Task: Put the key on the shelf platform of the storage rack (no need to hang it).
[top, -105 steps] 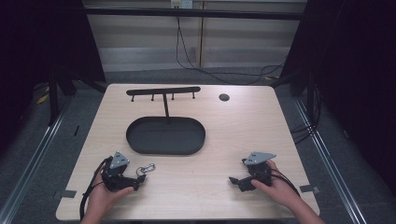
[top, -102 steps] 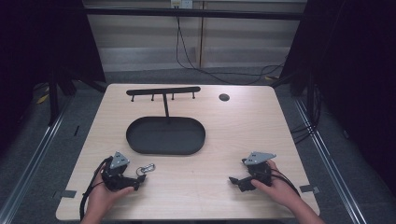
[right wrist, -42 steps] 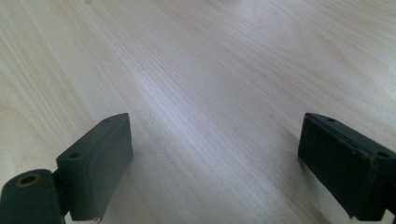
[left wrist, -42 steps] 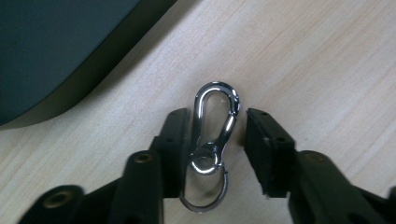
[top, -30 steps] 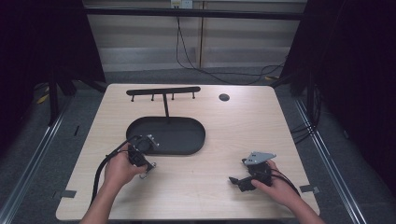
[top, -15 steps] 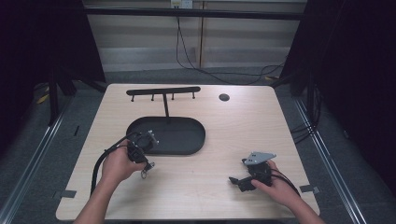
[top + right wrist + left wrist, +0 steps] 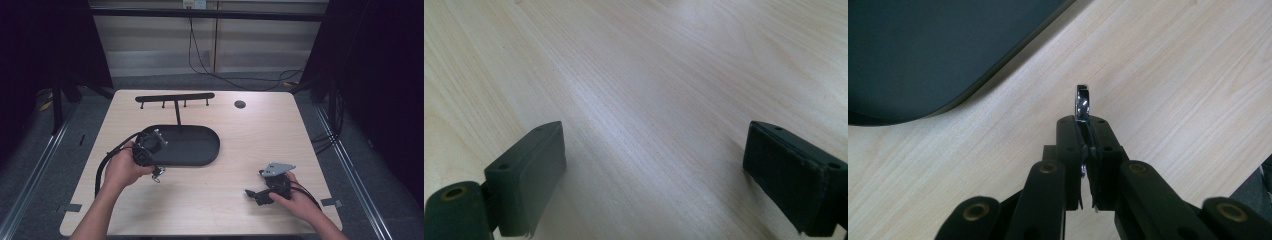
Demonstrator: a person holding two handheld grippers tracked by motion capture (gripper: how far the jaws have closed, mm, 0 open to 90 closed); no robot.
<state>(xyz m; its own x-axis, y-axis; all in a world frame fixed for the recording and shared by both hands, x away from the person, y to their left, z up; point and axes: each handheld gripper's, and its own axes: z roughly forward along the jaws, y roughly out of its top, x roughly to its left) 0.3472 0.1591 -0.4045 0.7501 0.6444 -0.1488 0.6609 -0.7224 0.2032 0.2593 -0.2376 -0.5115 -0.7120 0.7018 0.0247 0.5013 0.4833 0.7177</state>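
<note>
The left tool [image 7: 156,171] was clamped on a small shiny metal clip [image 7: 1082,102], its jaws pressed nearly together with the bright loop of the clip standing out past their tips. In the high view the clip [image 7: 157,173] hung just above the pale wooden desk [image 7: 230,200], close beside the near rim of the black oval tray [image 7: 202,150]; behind the tray stood a black rack with short pegs [image 7: 175,98]. The clip looked light, hard and stiff, so it would probably not bend under the grip, but its polished surface seemed slippery and, held edge-on by so thin a part, it could twist or slide between the pads. A hold on its flatter body, leaving the loop free, appeared the safest if it was meant to go over a peg. The right tool [image 7: 256,195] rested low on the desk near the right front, its jaws standing wide apart with only bare wood between them [image 7: 654,150].
</note>
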